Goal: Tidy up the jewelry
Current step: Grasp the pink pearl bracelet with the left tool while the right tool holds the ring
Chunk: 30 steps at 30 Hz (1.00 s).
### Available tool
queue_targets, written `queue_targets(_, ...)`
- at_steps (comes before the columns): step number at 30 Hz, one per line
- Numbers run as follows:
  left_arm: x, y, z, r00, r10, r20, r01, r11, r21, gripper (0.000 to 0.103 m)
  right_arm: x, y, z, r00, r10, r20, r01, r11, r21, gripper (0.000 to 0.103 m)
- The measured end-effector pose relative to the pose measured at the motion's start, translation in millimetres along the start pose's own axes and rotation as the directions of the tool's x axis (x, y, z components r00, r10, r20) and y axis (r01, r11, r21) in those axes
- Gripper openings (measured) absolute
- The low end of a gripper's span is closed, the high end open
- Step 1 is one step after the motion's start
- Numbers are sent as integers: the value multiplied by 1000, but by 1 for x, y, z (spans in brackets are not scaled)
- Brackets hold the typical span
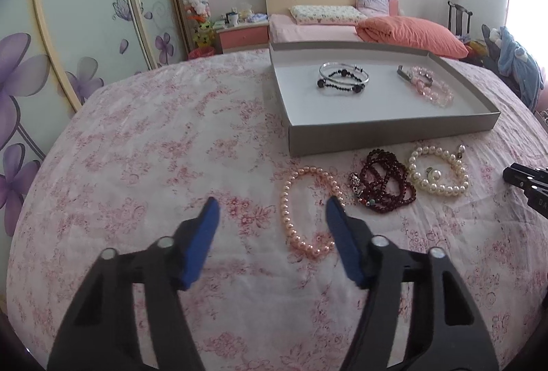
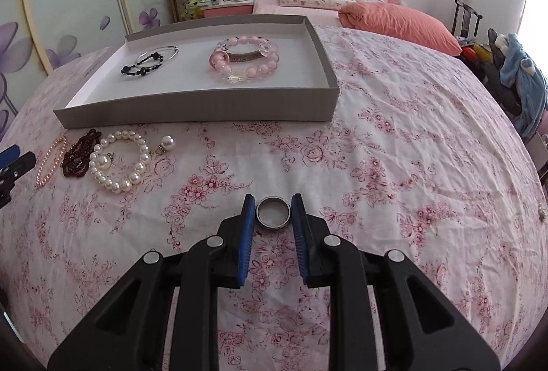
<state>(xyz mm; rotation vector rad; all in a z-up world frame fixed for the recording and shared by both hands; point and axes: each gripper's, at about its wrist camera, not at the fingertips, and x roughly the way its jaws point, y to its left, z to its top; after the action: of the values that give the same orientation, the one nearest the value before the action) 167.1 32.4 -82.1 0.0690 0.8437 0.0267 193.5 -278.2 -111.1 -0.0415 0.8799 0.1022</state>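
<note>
Flowered bedspread [image 2: 394,138], grey tray [image 2: 191,112] at far left. Left gripper [image 1: 270,211] spread wide, empty, beside pink pearls [image 1: 310,211]. Right gripper [image 2: 273,210] pinching ring [image 2: 273,212] at near centre. Best carried level, released low inside tray, clear of bracelets [image 2: 245,62].

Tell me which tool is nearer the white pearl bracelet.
Left. The left tool hangs by the pink strand, two pieces from the white pearl bracelet. The right tool, gripping a metal ring, sits farther off.
</note>
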Motion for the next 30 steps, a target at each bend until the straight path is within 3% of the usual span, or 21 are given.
queue_targets(6,19,-8,0,998,-11,-62,10,1000,-9,46,-1,-2,-1,1000,13,5,-13,1000,6,23)
queue_targets(17,21,-9,1,997,-51,-66,47,997,-55,28,-1,-5,-2,999,32,4,-32,999,28,23)
queue_targets(19,21,-7,1,997,-49,-66,44,997,-65,14,-1,-6,-1,999,34,4,-34,999,29,23)
queue_targets(21,21,-5,1,997,-50,-65,45,996,-76,7,-1,-7,-1,999,36,4,-37,999,32,23)
queue_targets(30,16,6,0,996,-67,-60,59,990,-131,6,-3,-12,-1,998,54,14,-55,997,60,23)
